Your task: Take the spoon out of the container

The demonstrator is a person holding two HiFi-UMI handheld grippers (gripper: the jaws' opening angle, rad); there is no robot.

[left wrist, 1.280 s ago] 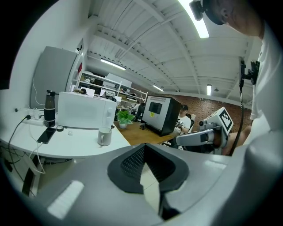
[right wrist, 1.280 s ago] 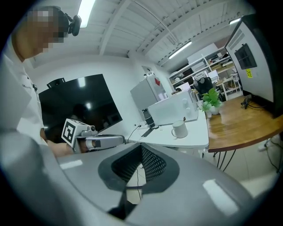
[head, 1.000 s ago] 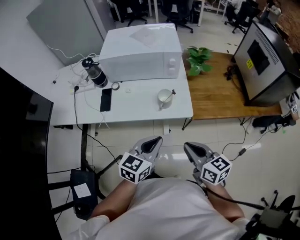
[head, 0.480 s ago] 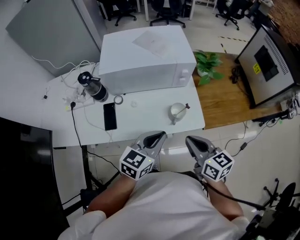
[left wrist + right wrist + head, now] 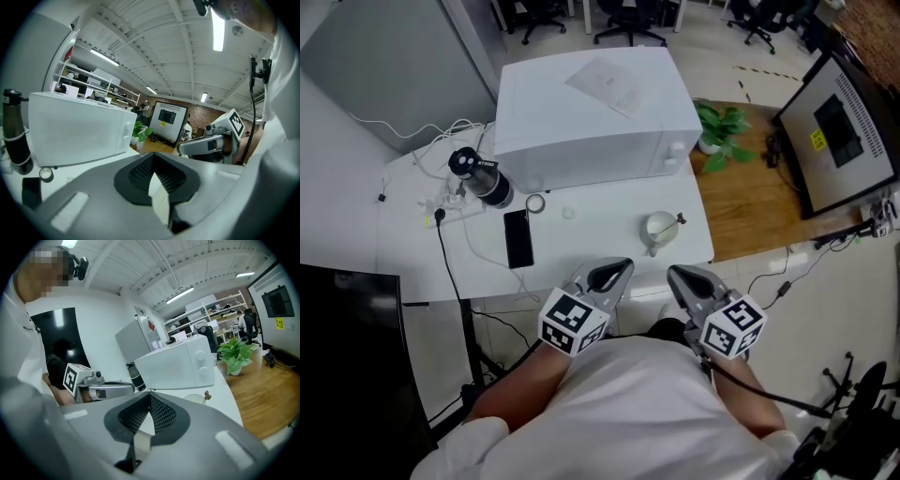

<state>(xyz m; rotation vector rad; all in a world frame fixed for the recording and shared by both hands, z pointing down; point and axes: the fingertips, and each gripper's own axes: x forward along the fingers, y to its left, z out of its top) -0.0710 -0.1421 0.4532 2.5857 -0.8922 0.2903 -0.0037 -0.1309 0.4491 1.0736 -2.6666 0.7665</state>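
Note:
A small white cup stands near the front right of the white table. A spoon rests in it, handle leaning out to the right. In the right gripper view the cup and the spoon's handle end peek over the jaws. My left gripper and right gripper hang side by side just short of the table's front edge, both shut and holding nothing. The cup lies ahead of the right gripper, apart from it.
A white microwave fills the back of the table. A black bottle, cables, a tape roll and a black phone lie at the left. A wooden desk with a plant adjoins on the right.
The view has moved forward, so the table and cup sit nearer to both grippers. Both grippers stay shut and keep their places side by side.

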